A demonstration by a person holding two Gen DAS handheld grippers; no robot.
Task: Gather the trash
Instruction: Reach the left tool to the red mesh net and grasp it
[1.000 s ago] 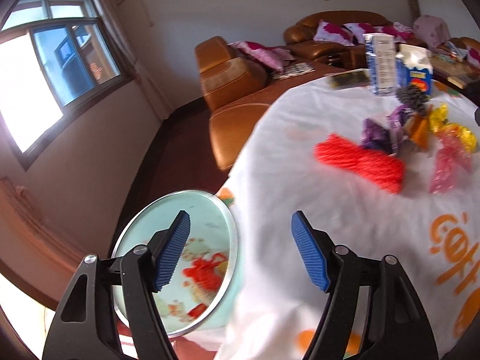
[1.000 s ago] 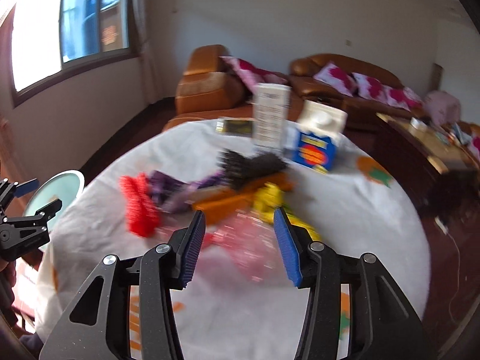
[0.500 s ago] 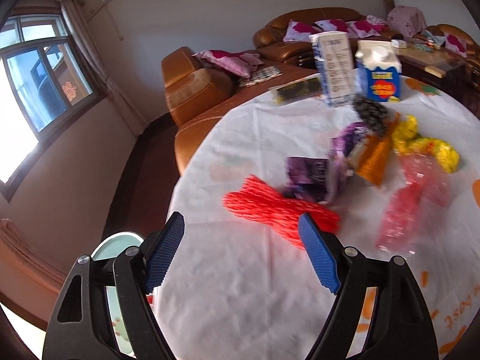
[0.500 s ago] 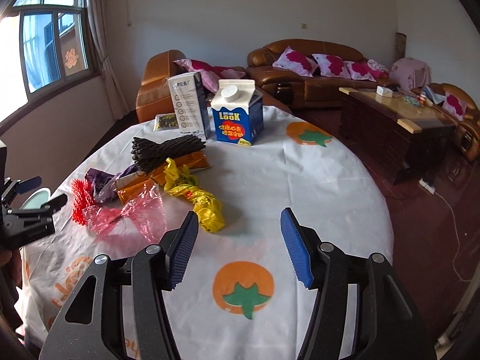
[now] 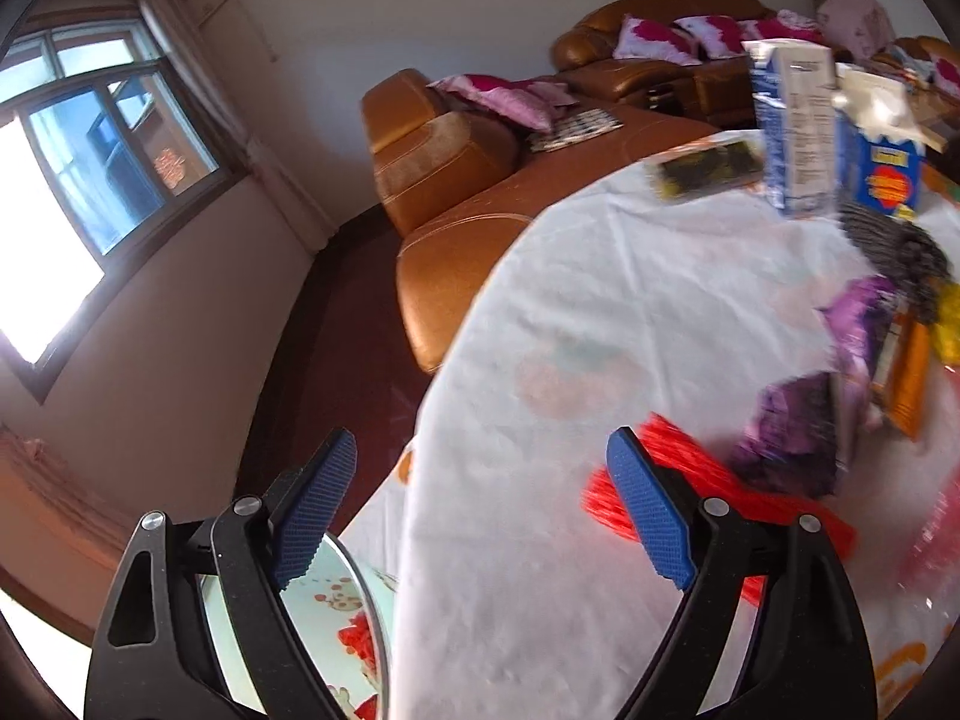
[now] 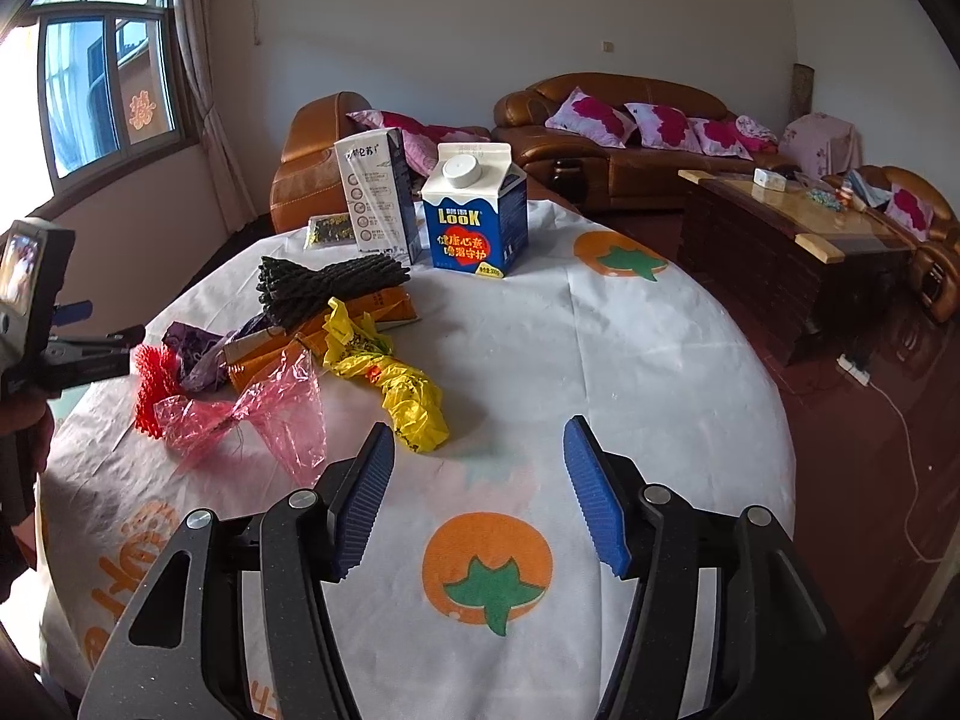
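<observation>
Swinging back toward the counter's [image 5: 600, 312] edge since half a second ago, the left claw [image 5: 480, 510] hangs wide open and empty, the red mesh netting [image 5: 714, 486] just beyond its right finger, the trash bin [image 5: 336, 618] below its left one. Right claw [image 6: 480, 495], also spread empty, hovers above the cloth, yellow bag [image 6: 396, 378] and pink wrapper [image 6: 264, 414] ahead-left.

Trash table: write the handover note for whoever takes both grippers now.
Left hand-held gripper: open, empty, at the table edge beside the red net.
Right hand-held gripper: open, empty, above the cloth near the yellow bag.
Bin below the table edge holds some red scraps.
Left on the table: red net, pink film, yellow bag, purple wrapper, orange packet, black net, two cartons.
</observation>
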